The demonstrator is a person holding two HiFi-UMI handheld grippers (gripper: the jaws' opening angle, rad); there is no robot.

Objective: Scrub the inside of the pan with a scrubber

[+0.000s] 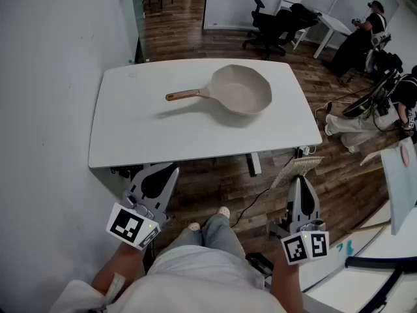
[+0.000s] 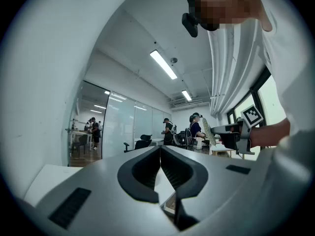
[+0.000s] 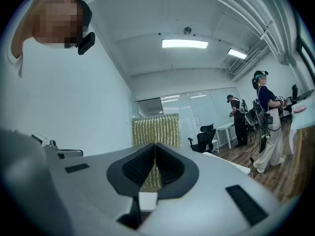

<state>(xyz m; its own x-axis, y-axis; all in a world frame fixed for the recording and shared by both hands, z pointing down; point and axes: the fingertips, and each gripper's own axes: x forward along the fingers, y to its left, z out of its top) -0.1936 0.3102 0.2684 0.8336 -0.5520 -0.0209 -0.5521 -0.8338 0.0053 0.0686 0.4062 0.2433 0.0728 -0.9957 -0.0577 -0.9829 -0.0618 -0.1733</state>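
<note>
A cream pan point(image 1: 242, 89) with a wooden handle point(image 1: 184, 95) lies upright on the white table point(image 1: 130, 135), handle pointing left. Both grippers hang in front of the table's near edge, well short of the pan. My left gripper point(image 1: 169, 168) is shut with nothing in it; in the left gripper view its jaws point(image 2: 160, 149) meet. My right gripper point(image 1: 297, 178) is shut on a yellowish ribbed scrubber point(image 1: 297, 167), which stands up between the pads in the right gripper view point(image 3: 155, 132). That gripper point(image 3: 155, 147) points level.
A white wall runs along the left. Wooden floor with cables lies under and right of the table. Black office chairs point(image 1: 270, 21) and people point(image 1: 371, 28) are at the back right. Another white desk point(image 1: 365, 253) sits at lower right.
</note>
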